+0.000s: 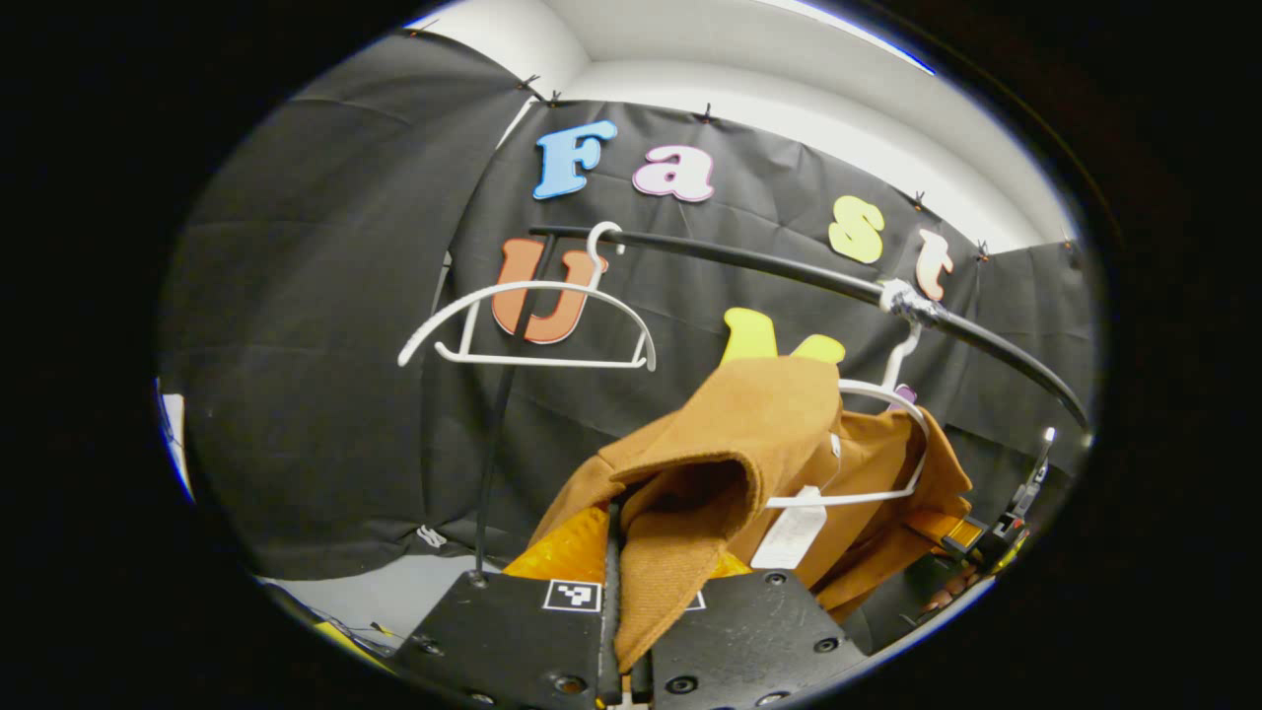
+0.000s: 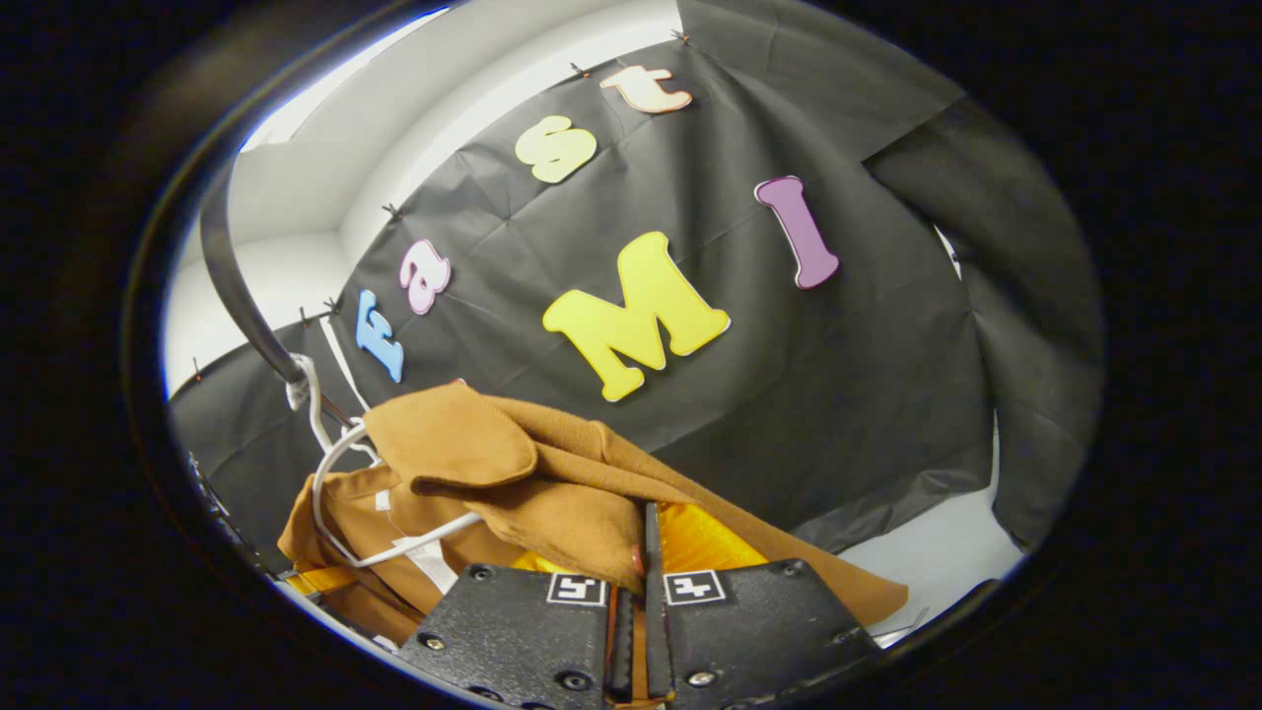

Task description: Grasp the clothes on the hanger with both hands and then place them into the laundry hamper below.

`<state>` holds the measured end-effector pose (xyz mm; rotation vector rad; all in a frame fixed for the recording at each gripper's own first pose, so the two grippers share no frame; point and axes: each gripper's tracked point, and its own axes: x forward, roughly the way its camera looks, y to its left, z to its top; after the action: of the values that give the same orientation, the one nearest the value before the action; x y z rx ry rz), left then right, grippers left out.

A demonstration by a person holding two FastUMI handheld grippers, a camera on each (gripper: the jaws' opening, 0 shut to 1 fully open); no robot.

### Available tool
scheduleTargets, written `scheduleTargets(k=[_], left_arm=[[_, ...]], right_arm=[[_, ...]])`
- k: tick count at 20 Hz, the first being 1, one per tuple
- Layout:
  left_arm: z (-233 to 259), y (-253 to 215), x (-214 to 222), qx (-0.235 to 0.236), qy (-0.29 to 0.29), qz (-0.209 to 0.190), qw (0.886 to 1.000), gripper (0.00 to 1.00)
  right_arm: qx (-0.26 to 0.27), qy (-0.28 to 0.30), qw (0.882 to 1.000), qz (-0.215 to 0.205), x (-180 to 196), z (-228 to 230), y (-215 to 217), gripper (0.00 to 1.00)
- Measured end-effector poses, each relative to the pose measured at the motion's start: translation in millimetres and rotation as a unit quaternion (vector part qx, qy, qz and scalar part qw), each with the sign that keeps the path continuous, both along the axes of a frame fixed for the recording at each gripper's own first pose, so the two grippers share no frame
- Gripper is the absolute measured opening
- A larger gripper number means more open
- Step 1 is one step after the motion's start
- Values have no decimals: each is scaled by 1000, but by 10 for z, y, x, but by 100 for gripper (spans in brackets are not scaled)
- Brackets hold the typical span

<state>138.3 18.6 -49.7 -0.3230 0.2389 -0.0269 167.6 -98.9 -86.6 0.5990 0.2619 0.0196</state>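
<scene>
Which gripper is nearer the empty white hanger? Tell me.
Left. The left gripper holds brown cloth with the empty hanger up ahead on the rail. The right gripper pinches the same cloth beside the loaded hanger.

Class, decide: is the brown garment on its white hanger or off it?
Partly on. The brown garment drapes over the white hanger hooked on the rail, while both tools pinch its fabric.

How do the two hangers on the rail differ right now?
The left hanger is bare; the right hanger has the brown garment draped over it. The left hanger hangs level, while the right hanger sits tilted, with only part of its frame visible past the cloth. Both are white and hook onto the same black rail.
</scene>
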Motion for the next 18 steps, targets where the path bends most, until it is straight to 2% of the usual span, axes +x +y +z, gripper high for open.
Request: scheduleTargets(k=[5,8,10,14,18], left_arm=[[146,136,-8,7,-10,5,1000,9],[246,259,24,7,-13,5,1000,9],[303,359,35,19,-16,7,1000,9],[370,371,59,24,-16,-6,1000,9],[405,375,110,-4,-13,-12,1000,9]], right_arm=[[37,-18,999,6,-39,148,-142,6],[62,-27,998,-1,-3,232,-244,8],[56,-26,998,-12,54,209,-324,6],[57,-30,998,-15,131,284,-402,8],[50,-23,998,-22,262,211,-470,6]])
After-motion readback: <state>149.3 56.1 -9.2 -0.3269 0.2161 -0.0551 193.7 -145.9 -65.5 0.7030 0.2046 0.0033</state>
